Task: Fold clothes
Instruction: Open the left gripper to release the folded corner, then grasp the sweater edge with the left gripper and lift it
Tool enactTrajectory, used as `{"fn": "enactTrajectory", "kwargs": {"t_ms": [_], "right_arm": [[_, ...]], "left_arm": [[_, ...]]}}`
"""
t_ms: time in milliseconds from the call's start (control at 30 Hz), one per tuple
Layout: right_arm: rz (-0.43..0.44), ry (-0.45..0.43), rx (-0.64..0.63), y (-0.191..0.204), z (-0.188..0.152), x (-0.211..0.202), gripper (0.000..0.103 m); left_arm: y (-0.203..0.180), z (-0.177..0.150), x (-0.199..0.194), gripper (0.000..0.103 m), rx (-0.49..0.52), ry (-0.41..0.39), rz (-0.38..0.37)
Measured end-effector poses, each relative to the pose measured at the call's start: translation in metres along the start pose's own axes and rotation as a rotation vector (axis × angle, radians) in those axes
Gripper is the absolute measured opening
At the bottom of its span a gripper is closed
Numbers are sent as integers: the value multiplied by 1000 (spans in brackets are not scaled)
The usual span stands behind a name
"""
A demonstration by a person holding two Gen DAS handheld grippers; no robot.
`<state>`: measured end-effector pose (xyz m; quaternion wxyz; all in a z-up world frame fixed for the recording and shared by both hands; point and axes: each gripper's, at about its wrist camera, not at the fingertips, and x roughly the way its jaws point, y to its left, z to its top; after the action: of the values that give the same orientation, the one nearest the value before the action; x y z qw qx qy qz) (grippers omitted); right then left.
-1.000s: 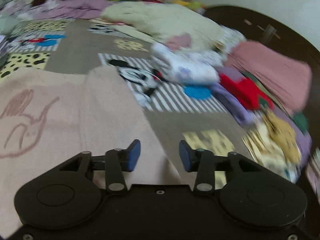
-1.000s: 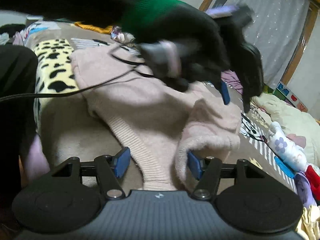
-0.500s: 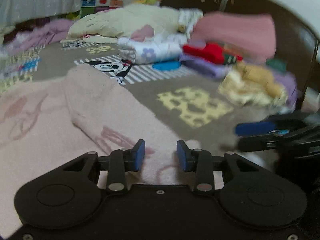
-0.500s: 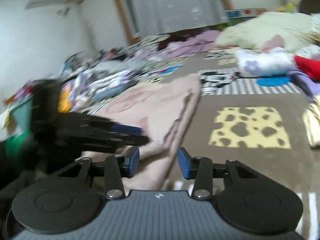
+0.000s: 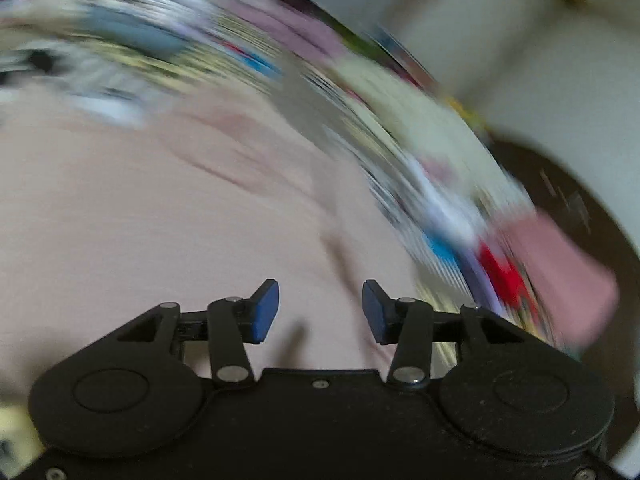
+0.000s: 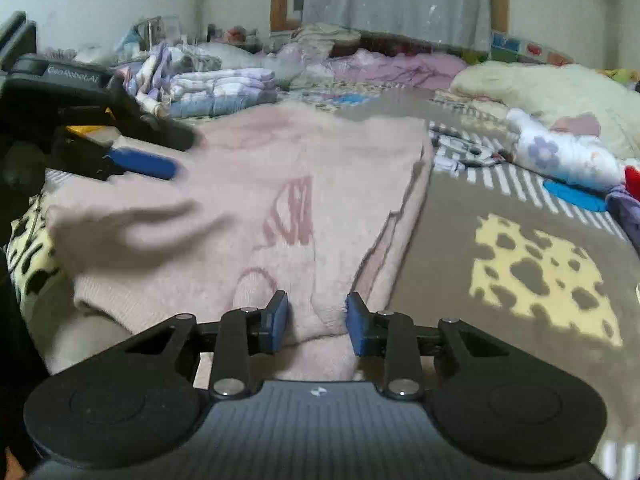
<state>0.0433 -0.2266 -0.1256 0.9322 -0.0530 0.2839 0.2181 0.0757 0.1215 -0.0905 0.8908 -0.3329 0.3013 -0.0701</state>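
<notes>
Right wrist view: my right gripper [image 6: 316, 322] has its jaws apart, and the near hem corner of the pale pink fuzzy knitted sweater [image 6: 256, 216] lies in the gap between the two blue pads, touching neither pad that I can make out. The sweater lies spread on the brown patterned bed blanket [image 6: 460, 248], with a darker pink motif on its front; its right edge is folded over, running from the far right down to my jaws. To the right of the sweater lies a yellow patch with brown spots [image 6: 540, 276] on the blanket. At far left my left gripper [image 6: 132, 160] hangs above the sweater's left part, blurred. A stack of folded pale clothes [image 6: 220, 92] sits on the far side, and a white floral bundle [image 6: 560, 152] at far right.

Left wrist view: heavily blurred. My left gripper [image 5: 320, 310] has its jaws wide apart with nothing between them; the pink sweater [image 5: 160, 232] fills the field below and beyond. A pink folded cloth [image 5: 560, 264] lies at right.
</notes>
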Motion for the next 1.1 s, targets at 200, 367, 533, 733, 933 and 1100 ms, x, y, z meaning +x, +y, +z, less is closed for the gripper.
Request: {"fn": "enactTrajectory", "kwargs": {"t_ms": [200,367,533,733,933,1100], "right_arm": [[-1,-85,81,-9,5,-31,33],[50,-129,259,-34,3,-45,34],[78,-140,391,-51,-2,-41,34],[89,-131,427,-53,-6,-35,35],[91,-125,420,-51,-7,-33,36],[96,-132,446,-56,-7,-33,36]], "left_arm": [[78,25,-55,46,-228,-191,301],[115,25,-55,46,-357,-175,297],[119,34,-42,45,-347,-150,197],[119,32,-24,12,-307,-133,198],[101,36,-30,4,-219,-148,190],[59,41,-32,3,-75,-169,125]]}}
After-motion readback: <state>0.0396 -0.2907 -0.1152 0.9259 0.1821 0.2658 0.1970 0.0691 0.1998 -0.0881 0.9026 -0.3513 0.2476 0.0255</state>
